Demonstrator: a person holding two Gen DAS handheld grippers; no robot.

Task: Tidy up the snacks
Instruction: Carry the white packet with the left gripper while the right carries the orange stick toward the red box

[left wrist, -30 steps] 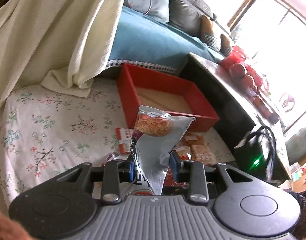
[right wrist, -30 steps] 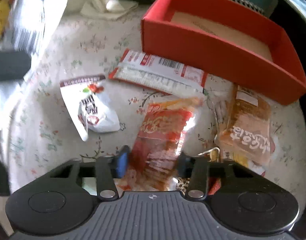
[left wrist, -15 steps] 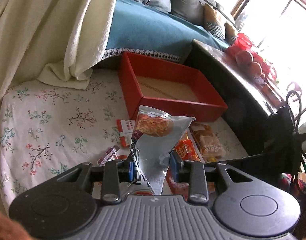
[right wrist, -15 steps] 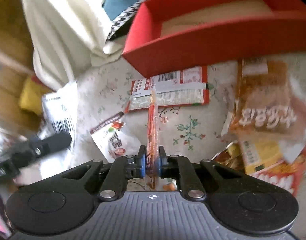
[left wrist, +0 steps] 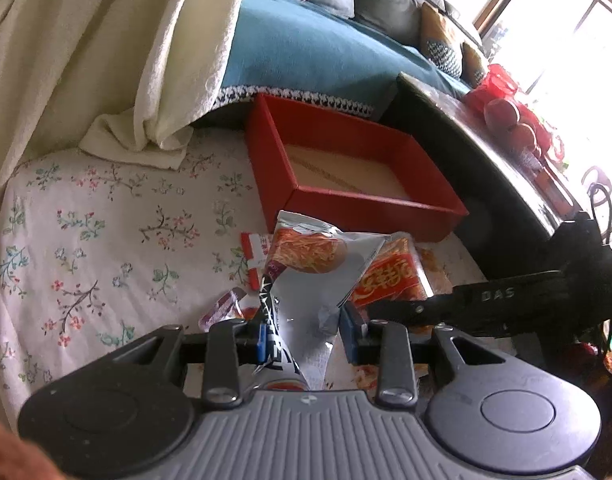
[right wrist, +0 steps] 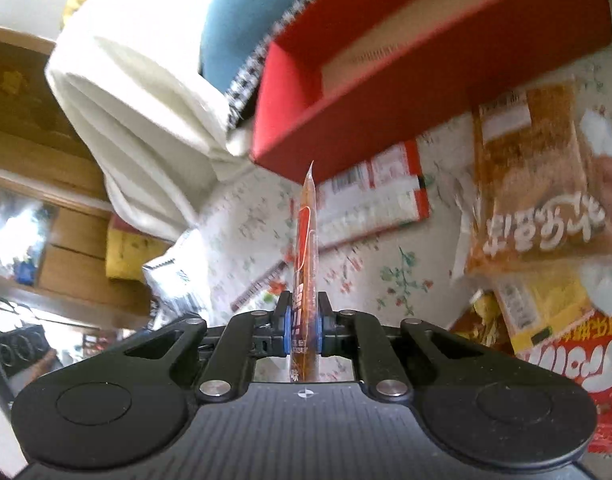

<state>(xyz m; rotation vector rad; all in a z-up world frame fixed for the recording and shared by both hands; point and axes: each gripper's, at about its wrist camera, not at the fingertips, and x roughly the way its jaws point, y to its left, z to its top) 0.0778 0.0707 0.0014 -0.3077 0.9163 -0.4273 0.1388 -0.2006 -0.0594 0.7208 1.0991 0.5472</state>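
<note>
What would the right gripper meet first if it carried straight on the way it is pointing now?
Probably the near corner of the red box: the orange packet clamped in the right gripper points at it, though depth is unclear.

Around the dark side table (left wrist: 458, 140)
Cream blanket (left wrist: 106, 48) and teal sofa cover (left wrist: 306, 48) lie left of it; red fruit (left wrist: 506, 114) sits on top.

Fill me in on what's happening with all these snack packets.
A person is sorting snacks on a floral tablecloth, one handheld gripper in each hand. The left gripper holds a silver noodle-picture packet upright. The right gripper is clamped on a thin red-orange packet, held edge-on, pointing toward the red box. The box looks empty. Several packets lie loose in front of it, among them a brown bread packet and a flat red-and-white packet.
</note>
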